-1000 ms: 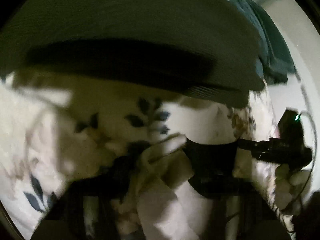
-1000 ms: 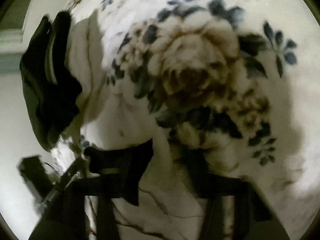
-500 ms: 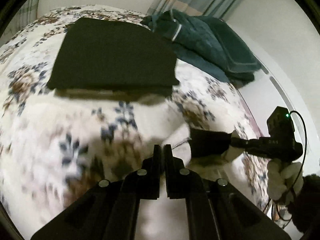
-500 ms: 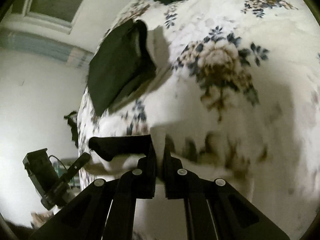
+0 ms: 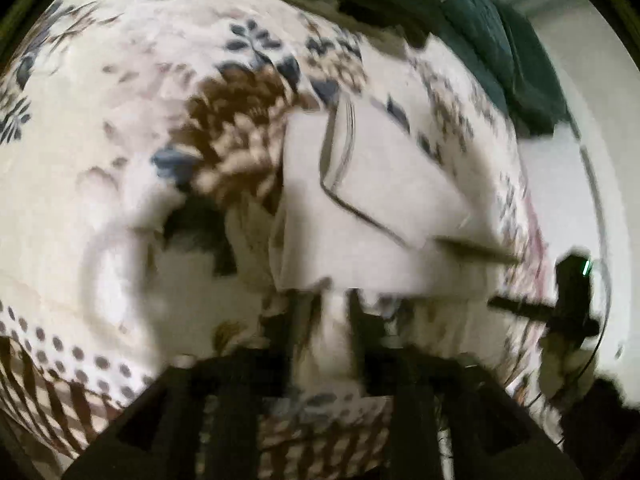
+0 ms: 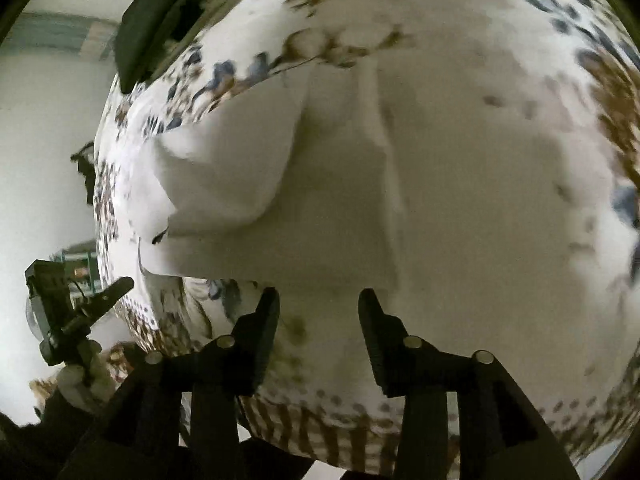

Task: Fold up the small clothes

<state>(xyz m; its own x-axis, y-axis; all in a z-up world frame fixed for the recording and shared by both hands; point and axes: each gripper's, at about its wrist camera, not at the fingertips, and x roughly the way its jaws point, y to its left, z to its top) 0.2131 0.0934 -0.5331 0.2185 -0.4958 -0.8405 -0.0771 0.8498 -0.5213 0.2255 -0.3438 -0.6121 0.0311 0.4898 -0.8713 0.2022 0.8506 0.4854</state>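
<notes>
**White garment laid out near the bed's edge, folding not finished**

Your right hand-held gripper has its fingers spread wide, nothing between them, poised just short of the white garment's near hem. Your left hand-held gripper is blurred; fingers look parted with pale cloth at the gap, but I cannot tell whether it grips.

The white garment lies on the floral bed, close to its near edge, one flap already turned over. Judged partly folded: at least one more fold left.

Done, by the look: a dark folded piece toward the far side. A teal heap at the far corner looks unfolded.
</notes>
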